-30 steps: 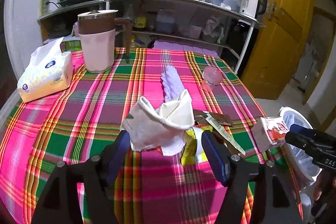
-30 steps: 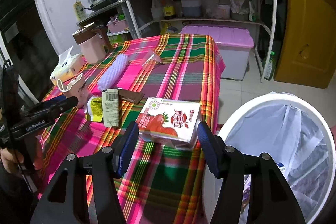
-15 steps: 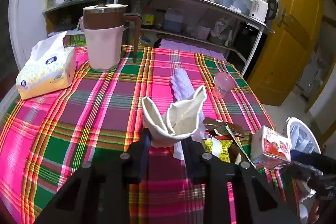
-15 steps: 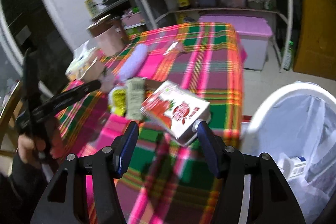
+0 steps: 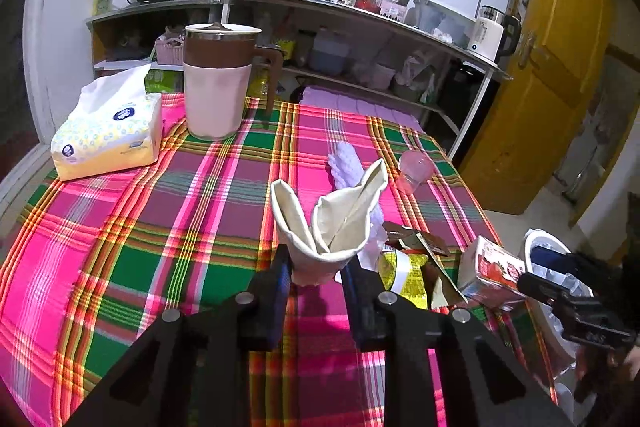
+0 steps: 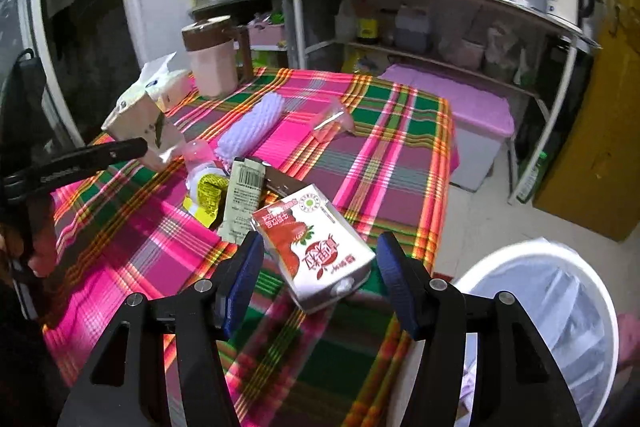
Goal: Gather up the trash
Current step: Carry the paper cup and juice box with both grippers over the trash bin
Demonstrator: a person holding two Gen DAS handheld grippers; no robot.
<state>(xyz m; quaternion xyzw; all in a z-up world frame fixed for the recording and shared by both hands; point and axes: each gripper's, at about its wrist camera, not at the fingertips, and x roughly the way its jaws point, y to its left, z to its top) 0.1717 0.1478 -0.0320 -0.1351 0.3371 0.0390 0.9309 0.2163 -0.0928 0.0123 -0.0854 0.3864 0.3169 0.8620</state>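
My left gripper (image 5: 314, 277) is closing on the crumpled cream paper carton (image 5: 332, 223), its jaws pinching the squashed base while the torn flaps stick up above them; in the right wrist view that carton (image 6: 140, 123) hangs clear of the plaid tablecloth (image 5: 160, 211), so I judge it already lifted. My right gripper (image 6: 318, 267) holds the red strawberry milk carton (image 6: 316, 247) across its width, jaws standing wide because the box is wide; the carton is tilted and appears off the cloth, near the table's edge and just beside the white trash bin (image 6: 552, 307). The bin stands on the floor at the table's corner, lined with a pale bag; something small shows inside it in the left wrist view, though I cannot tell what.

So I reckon the job is partly done: two pieces are in my claws but neither is in the bin yet. Left on the cloth are the yellow wrapper (image 6: 208, 193), the barcode packet (image 6: 244, 199), a brown wrapper (image 5: 416, 237), the white foam net sleeve (image 6: 252, 127) and a clear pink cup (image 6: 332, 123); the tissue pack (image 5: 108, 131) and pink jug (image 5: 218, 83) look like keepers.
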